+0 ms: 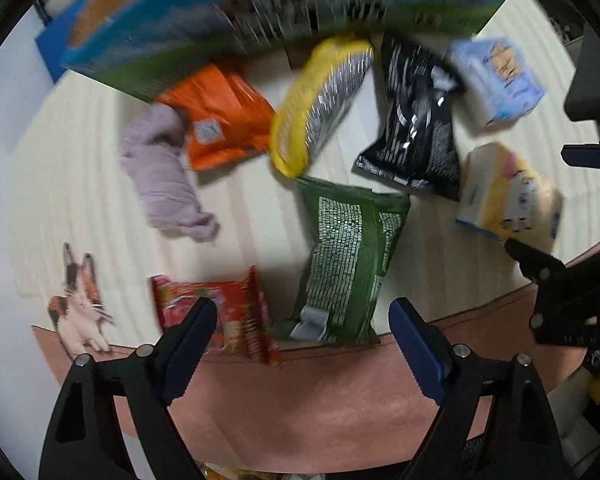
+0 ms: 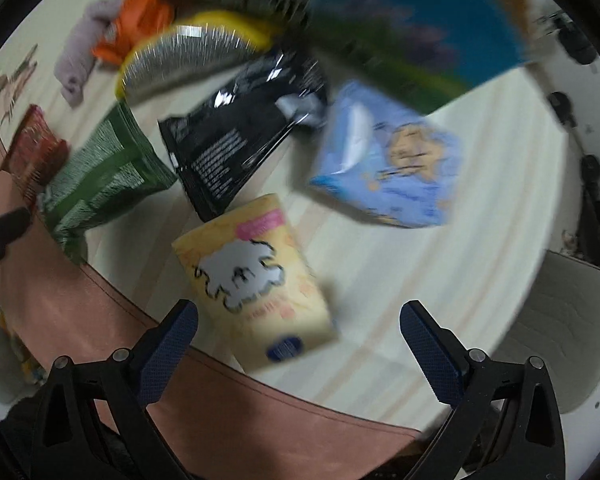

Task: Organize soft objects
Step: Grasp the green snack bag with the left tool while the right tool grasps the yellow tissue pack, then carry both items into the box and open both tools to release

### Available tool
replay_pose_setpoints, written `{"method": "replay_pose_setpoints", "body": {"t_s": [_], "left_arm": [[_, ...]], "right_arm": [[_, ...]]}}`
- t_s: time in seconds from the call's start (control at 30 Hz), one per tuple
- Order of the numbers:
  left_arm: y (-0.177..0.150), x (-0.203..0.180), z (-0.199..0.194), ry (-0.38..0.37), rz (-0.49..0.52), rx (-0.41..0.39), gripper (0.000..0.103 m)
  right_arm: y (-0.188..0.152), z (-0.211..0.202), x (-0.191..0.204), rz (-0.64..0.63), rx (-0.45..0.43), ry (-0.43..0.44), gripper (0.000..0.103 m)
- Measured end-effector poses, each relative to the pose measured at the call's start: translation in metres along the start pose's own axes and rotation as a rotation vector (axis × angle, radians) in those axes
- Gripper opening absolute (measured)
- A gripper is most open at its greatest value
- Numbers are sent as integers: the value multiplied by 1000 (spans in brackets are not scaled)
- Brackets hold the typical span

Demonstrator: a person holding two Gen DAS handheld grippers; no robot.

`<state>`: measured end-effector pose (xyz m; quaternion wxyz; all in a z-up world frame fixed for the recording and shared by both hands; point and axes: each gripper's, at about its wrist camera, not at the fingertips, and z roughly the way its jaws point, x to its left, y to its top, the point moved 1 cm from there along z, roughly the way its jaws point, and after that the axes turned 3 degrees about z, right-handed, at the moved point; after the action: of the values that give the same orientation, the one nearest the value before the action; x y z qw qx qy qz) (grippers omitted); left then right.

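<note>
Soft packs lie on a cream mat (image 1: pixel 80 168). In the left wrist view: a green bag (image 1: pixel 348 256), a red snack pack (image 1: pixel 220 316), a lilac cloth (image 1: pixel 164 172), an orange bag (image 1: pixel 220 120), a yellow-silver bag (image 1: pixel 320 104), a black bag (image 1: pixel 416 120), a blue tissue pack (image 1: pixel 500 80) and a yellow tissue pack (image 1: pixel 508 196). My left gripper (image 1: pixel 302 326) is open above the green bag's near end. My right gripper (image 2: pixel 298 330) is open around the near end of the yellow tissue pack (image 2: pixel 256 280). The blue tissue pack (image 2: pixel 388 160) and black bag (image 2: pixel 240 132) lie beyond it.
A large blue-green box (image 1: pixel 260 12) stands at the back of the mat. The mat has a pink border (image 1: pixel 320 392) near me and a printed cat (image 1: pixel 80 304) at the left. A grey chair (image 2: pixel 560 320) is at the right in the right wrist view.
</note>
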<state>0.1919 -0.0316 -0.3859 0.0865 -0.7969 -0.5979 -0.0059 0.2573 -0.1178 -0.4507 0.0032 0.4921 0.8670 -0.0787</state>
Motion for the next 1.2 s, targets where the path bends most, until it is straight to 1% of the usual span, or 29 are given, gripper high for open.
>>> {"method": "replay_pose_setpoints", "body": {"t_s": [0.1,0.13,0.17,0.2,0.27,0.3,0.37,0.47,0.53,0.67,0.7,0.73,0.77,0.83,0.87,0.93,1.0,1.1,1.2], "left_arm": [[4,-2,15,-23,10,30,85],[5,-4,19,-20,16,38,85],[6,-5,22,-17,20,44,82],[7,-5,25,-15,21,46,73],[8,-8,30,-29,16,61,65],[10,-11,32,-37,9,66,56],[11,-13,38,-84,-23,89,49],[7,-13,48,-149,-100,120,49],[4,-10,56,-186,-143,144,49],[0,-7,77,-206,-175,173,48],[-1,-5,78,-212,-189,159,48],[-2,-4,79,-213,-197,155,46],[-1,-3,80,-210,-204,155,39],[-6,3,71,-198,-223,145,36],[-11,5,67,-191,-230,138,34],[-19,8,58,-177,-237,114,33],[-32,5,39,-155,-244,75,33],[-52,2,6,-167,-261,7,32],[-66,7,-32,-205,-287,-75,32]], "right_arm": [[1,19,6,9,38,50,92],[-1,23,7,16,47,59,85],[-2,26,7,25,56,70,80],[-5,30,6,52,58,78,79],[-14,35,1,137,67,112,76],[-21,39,-8,224,99,147,76],[-35,47,-18,353,152,226,72],[-54,49,-22,442,138,308,72],[-62,52,-21,452,122,308,75],[-74,47,-19,460,110,301,76],[-75,50,-17,463,112,291,76],[-76,52,-16,468,112,282,76],[-73,48,-19,471,112,273,72],[-80,53,-17,489,100,265,70],[-85,55,-16,502,90,269,68],[-76,61,-20,515,83,292,68],[-90,59,-19,526,64,316,67],[-112,23,-15,523,15,359,67],[-127,-16,-15,510,-59,414,67]]}}
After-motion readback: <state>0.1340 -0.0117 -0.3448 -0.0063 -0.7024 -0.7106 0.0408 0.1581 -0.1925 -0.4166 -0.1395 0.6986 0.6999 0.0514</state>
